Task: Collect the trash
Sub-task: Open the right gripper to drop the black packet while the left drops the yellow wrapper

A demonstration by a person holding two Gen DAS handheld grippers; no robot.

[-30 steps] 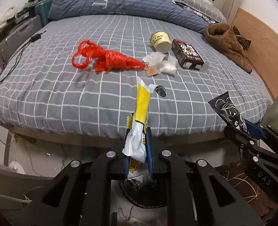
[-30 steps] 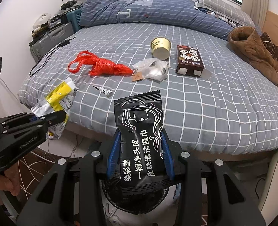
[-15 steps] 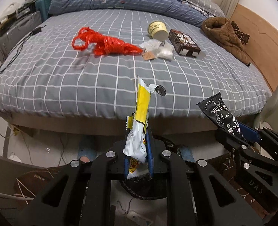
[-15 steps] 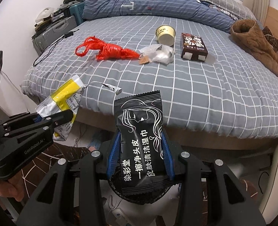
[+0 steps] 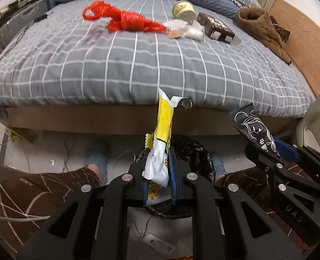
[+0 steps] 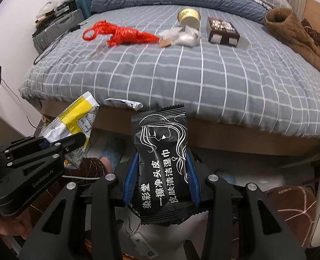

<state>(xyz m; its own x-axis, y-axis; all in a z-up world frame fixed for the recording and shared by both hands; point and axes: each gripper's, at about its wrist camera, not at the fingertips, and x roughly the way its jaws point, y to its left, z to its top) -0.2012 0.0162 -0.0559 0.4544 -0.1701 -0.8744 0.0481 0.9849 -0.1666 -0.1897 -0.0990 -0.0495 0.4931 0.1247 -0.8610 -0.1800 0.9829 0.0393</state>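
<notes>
My left gripper is shut on a yellow and white wrapper, held upright over a black-lined trash bin on the floor. My right gripper is shut on a black wet-wipe packet, beside the left gripper with its wrapper. In the left wrist view the right gripper and its packet are at the right. On the bed lie a red plastic bag, a yellow cup, clear crumpled plastic and a dark box.
The grey checked bed fills the view ahead, its wooden frame edge just beyond the bin. A brown garment lies at the bed's right. Suitcases stand left of the bed. My slippered feet flank the bin.
Both grippers have pulled back from the bed and lowered, keeping their wrappers. The bin on the floor now shows beneath both.
</notes>
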